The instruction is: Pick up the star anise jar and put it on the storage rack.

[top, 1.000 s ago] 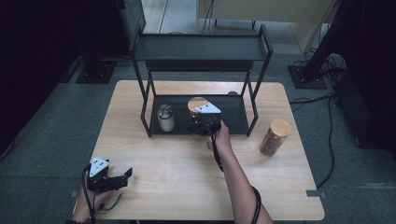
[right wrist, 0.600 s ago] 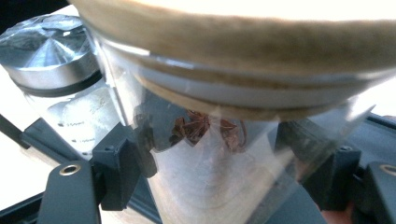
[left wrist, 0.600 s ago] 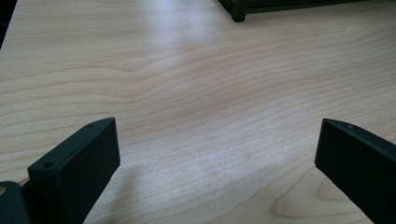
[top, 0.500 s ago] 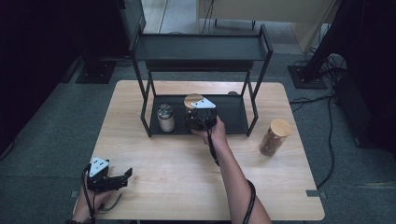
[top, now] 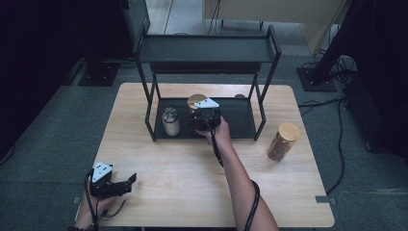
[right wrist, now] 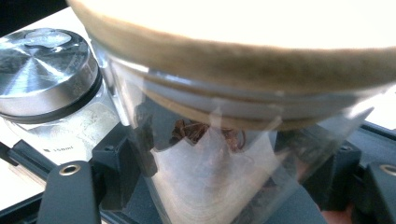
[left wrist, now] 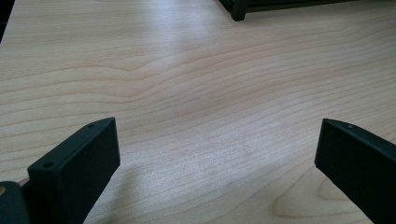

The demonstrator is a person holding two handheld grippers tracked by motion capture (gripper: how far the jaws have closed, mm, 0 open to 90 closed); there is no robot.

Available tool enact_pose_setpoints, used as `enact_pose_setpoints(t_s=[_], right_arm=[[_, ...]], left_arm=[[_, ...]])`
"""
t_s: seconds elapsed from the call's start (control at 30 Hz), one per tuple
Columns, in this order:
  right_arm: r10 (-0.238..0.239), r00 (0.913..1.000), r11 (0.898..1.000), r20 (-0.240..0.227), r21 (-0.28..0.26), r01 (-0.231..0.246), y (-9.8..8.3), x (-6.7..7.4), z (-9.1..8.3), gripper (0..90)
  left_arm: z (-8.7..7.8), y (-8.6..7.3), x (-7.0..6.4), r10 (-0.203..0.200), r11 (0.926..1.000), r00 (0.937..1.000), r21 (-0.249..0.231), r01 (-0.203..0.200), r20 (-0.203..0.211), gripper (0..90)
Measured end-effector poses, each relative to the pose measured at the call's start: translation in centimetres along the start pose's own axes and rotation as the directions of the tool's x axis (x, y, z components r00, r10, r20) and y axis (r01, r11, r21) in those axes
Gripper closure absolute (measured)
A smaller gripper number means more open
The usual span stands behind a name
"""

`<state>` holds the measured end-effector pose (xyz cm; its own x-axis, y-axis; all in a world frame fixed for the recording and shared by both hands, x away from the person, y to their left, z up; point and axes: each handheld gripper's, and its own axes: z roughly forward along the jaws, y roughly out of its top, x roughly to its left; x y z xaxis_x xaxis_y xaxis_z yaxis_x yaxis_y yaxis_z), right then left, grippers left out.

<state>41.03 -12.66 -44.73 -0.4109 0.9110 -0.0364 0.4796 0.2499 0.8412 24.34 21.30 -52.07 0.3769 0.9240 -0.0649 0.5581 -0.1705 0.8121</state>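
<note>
Clamping the glass jar point(right wrist: 219, 154) below its wooden lid point(right wrist: 243, 42), the right gripper point(top: 204, 115) holds something smooth, breakable and likely slippery.

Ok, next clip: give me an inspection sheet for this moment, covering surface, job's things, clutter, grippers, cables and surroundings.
Surface: light wooden table, bare at the front.
Job's things: glass jar with wooden lid between the right gripper's jaws, over the lower shelf of the black rack; brown contents inside.
Clutter: metal-lidded jar on the same shelf, beside the held one; another wooden-lidded jar standing on the table to the rack's right.
Grippers: right gripper shut on the jar; left gripper open over bare wood at the front left, holding nothing.
Cables: one trails along the right forearm; others lie on the floor at right.
Surroundings: grey floor, dark stand bases behind the table.
</note>
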Motion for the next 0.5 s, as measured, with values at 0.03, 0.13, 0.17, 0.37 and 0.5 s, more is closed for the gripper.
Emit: enact_pose_setpoints(t_s=[0.03, 0.13, 0.17, 0.37, 0.5], right_arm=[[0.001, 1.0, 1.0, -0.001, 0.0, -0.001, -0.1, 0.0, 0.1, 24.8], [0.003, 1.0, 1.0, -0.001, 0.008, -0.003, -0.3, -0.1, 0.2, 24.6], [0.006, 1.0, 1.0, -0.004, 0.004, -0.006, -0.3, -0.2, 0.1, 24.2], [0.083, 0.9963, 0.995, -0.024, -0.048, -0.084, 0.0, -0.4, -0.7, 0.0], [0.089, 0.9956, 0.995, -0.028, -0.038, -0.09, -0.2, -0.3, -0.9, 0.0]], left_arm=[[0.0, 0.0, 0.0, 0.0, 1.0, 1.0, 0.001, 0.0, 0.0, 0.4], [0.0, 0.0, 0.0, 0.002, 1.0, 1.0, 0.001, -0.002, 0.0, 0.4], [0.0, 0.0, 0.0, 0.001, 1.0, 1.0, 0.0, -0.001, 0.001, 0.4], [0.0, 0.0, -0.1, 0.005, 1.0, 1.0, 0.002, -0.005, -0.001, 0.4], [0.0, 0.0, 0.0, 0.001, 1.0, 1.0, 0.0, -0.001, -0.004, 0.4]])
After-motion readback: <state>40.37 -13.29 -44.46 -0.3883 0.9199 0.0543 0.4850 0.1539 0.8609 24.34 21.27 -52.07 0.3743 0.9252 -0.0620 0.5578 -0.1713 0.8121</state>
